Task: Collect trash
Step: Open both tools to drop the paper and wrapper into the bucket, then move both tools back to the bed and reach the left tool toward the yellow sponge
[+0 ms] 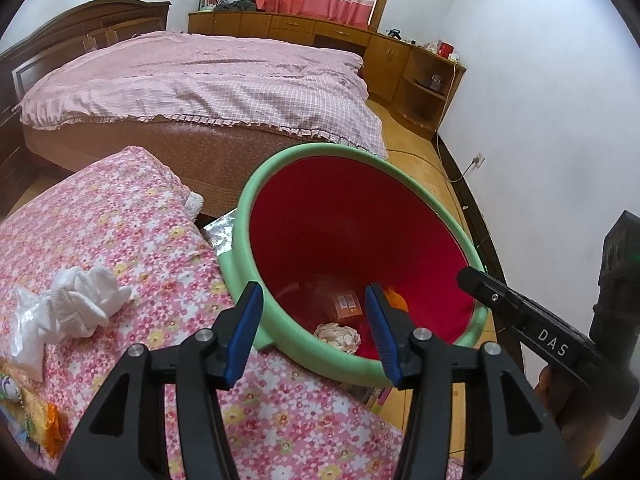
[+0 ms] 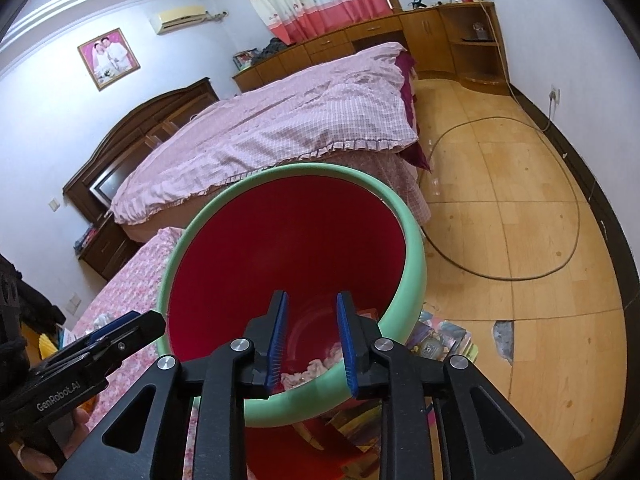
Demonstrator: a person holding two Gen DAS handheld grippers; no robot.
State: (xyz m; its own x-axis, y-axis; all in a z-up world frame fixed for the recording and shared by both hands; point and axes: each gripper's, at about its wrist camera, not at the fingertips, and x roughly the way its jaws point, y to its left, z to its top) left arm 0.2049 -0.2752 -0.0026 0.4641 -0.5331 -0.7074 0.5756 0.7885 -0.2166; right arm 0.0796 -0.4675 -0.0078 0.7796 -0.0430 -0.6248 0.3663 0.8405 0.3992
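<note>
A red bin with a green rim (image 1: 256, 184) stands beside the flowered bed; it also shows in the right wrist view (image 2: 416, 256). Inside lie a crumpled paper ball (image 1: 338, 336), an orange packet (image 1: 346, 304) and pale crumpled trash (image 2: 304, 374). My left gripper (image 1: 312, 312) is open and empty over the bin's near rim. My right gripper (image 2: 312, 328) is open and empty above the bin mouth; it also shows in the left wrist view (image 1: 532, 320). A white crumpled tissue (image 1: 86, 304) and a clear plastic wrapper (image 1: 24, 332) lie on the flowered bedspread (image 1: 132, 220).
A large bed with a pink checked cover (image 1: 208, 80) stands behind the bin. Wooden cabinets (image 1: 384, 52) line the far wall. A cable (image 2: 560, 208) loops over the wooden floor. Books and magazines (image 2: 440, 336) lie on the floor by the bin. Colourful wrappers (image 1: 44, 428) lie at the bedspread's near left.
</note>
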